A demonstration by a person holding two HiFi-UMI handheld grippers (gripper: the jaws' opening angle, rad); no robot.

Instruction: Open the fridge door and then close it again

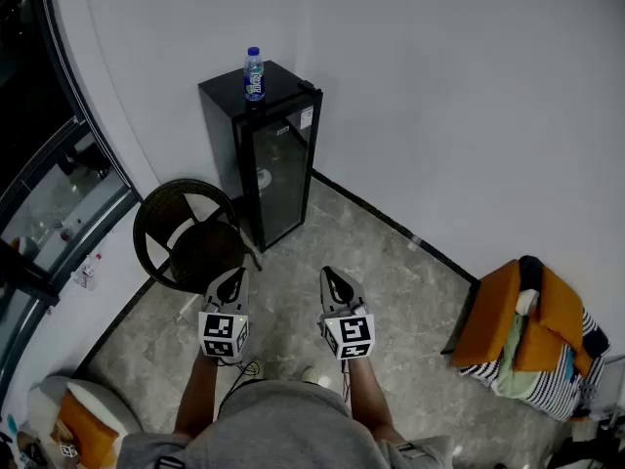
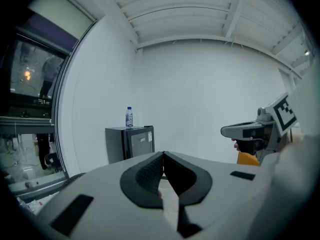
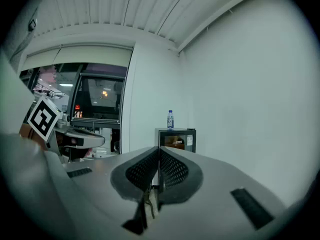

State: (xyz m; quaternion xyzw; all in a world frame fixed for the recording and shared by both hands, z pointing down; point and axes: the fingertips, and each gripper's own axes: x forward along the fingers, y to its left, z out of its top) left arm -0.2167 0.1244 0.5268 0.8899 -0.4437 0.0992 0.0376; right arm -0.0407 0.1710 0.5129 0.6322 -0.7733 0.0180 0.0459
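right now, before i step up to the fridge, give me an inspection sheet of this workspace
surface: grey stone-look floor
job's things: black fridge in the corner, glass door shut
clutter: water bottle upright on the fridge; wicker chair beside it; orange and striped pile at right
grippers: left hand-held gripper and right hand-held gripper both shut, empty, well short of the fridge
cables: nothing seen
surroundings: white wall; window at left
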